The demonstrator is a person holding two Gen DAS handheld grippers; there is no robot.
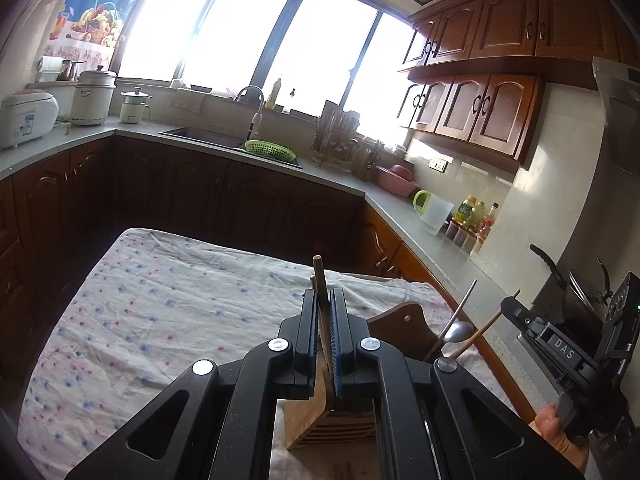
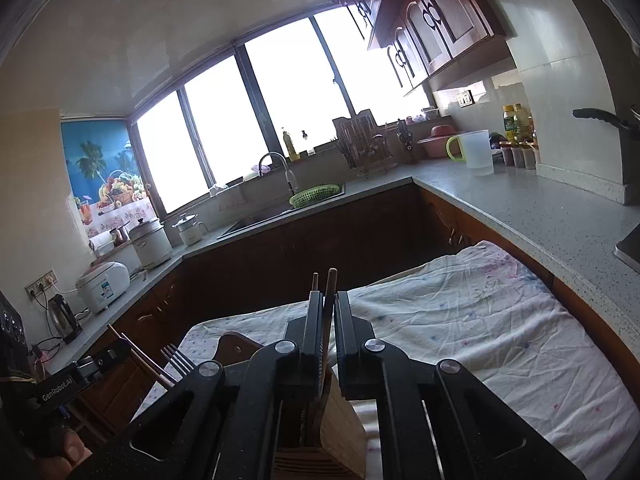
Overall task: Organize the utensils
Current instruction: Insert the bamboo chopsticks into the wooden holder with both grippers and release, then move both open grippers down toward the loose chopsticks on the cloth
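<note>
A: The chopstick [image 1: 319, 276] in the left tongs [image 1: 323, 300]?
B: Clamped mid-shaft over the bamboo holder [image 1: 316, 412]: light, stiff, slippery.
A: Right tongs [image 2: 329, 304]?
B: Narrowed on two chopsticks [image 2: 330, 288] above the cloth-covered surface [image 2: 480, 320].

Both wrist views low over table [image 1: 160, 300], windowward (shared sink [image 1: 208, 136]).

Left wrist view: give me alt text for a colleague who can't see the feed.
The left hand-held gripper is shut on thin brown wooden chopsticks above a slatted bamboo utensil holder on a floral tablecloth. A metal spoon stands in the holder to the right; the right hand-held gripper is at the frame's right edge.
</note>
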